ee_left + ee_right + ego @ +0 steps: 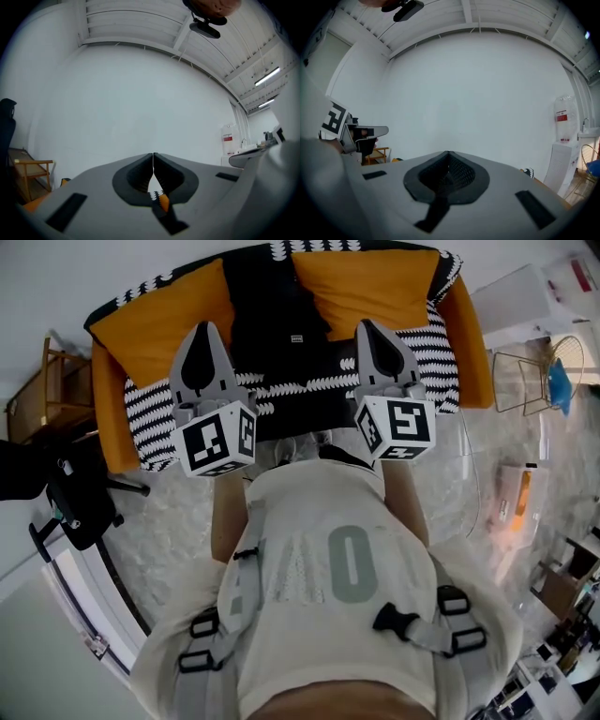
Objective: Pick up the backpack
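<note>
A black backpack (277, 306) leans upright against the back of an orange sofa (155, 320), between two orange cushions, on a black-and-white patterned cover (431, 343). My left gripper (208, 326) hovers in front of the sofa, left of the backpack, with its jaws shut and nothing between them. My right gripper (367, 324) is held at the same height to the backpack's right, also shut and empty. Both gripper views look level at a white wall, with the left gripper (153, 153) and the right gripper (448, 152) closed tip to tip. The backpack appears in neither gripper view.
A wooden side table (52, 390) and a black office chair (80, 498) stand left of the sofa. A wire-frame stool (525, 381) and a white cabinet (530, 296) are at the right. A fire extinguisher (563, 119) hangs on the wall.
</note>
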A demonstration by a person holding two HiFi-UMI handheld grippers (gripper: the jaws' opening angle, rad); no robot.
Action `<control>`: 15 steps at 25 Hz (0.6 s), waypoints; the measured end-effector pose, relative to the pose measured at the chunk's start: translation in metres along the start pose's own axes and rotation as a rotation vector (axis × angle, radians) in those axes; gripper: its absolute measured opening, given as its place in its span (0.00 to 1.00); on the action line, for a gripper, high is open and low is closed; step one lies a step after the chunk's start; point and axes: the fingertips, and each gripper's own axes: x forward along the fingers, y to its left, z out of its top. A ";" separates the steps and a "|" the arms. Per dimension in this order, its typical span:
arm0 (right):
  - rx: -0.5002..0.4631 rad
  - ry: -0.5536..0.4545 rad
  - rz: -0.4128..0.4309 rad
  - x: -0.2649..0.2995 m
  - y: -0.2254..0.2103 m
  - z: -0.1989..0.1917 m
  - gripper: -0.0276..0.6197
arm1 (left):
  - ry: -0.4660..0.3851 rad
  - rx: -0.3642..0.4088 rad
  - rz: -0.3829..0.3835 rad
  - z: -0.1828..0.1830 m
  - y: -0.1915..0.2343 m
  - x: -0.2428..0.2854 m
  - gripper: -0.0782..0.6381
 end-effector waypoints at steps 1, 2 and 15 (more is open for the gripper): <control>0.009 -0.007 0.002 0.001 -0.001 0.001 0.05 | -0.003 0.005 0.001 0.001 -0.001 0.001 0.14; 0.021 -0.017 0.007 0.001 -0.002 0.003 0.05 | -0.001 0.017 0.000 0.002 -0.002 0.003 0.14; 0.029 -0.004 0.057 0.021 0.003 0.001 0.20 | -0.003 -0.002 -0.008 0.000 0.005 0.008 0.26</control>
